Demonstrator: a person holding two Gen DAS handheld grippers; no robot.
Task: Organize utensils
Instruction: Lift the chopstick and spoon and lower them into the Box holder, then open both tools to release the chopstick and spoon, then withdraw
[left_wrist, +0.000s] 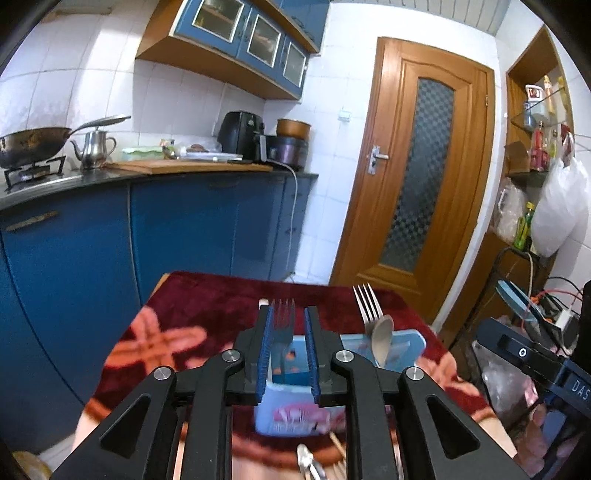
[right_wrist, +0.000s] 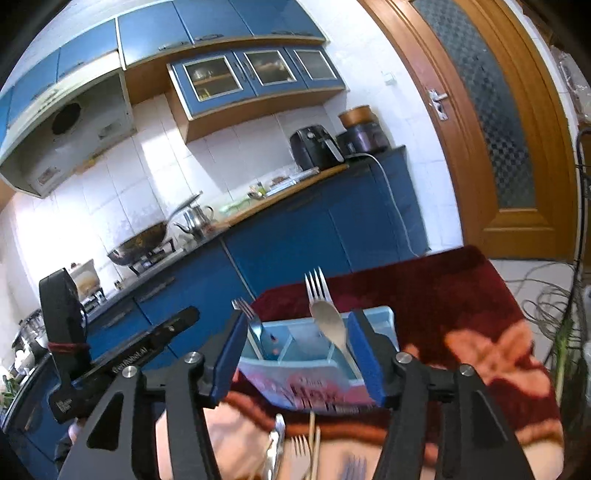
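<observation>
A light blue utensil holder (left_wrist: 291, 413) (right_wrist: 295, 387) with compartments stands on the dark red patterned cloth (left_wrist: 207, 306). One fork (left_wrist: 282, 321) (right_wrist: 245, 310) stands in its left compartment. A second fork (left_wrist: 367, 306) (right_wrist: 317, 286) and a spoon (left_wrist: 382, 339) (right_wrist: 328, 325) stand in the right one. My left gripper (left_wrist: 288, 332) is narrowly open, and the left fork shows in the gap without the pads pressing on it. My right gripper (right_wrist: 297, 321) is wide open and frames the holder, gripping nothing. Loose forks (right_wrist: 301, 446), chopsticks (right_wrist: 314, 439) and a metal piece (right_wrist: 275, 450) lie in front of the holder.
Blue kitchen cabinets (left_wrist: 184, 229) with a stove and wok (left_wrist: 33, 144) run beyond the table's far edge. A wooden door (left_wrist: 417, 177) is at the right, and cables (right_wrist: 546, 295) lie on the floor beside the table. The other hand-held gripper's body (right_wrist: 66, 332) is at left.
</observation>
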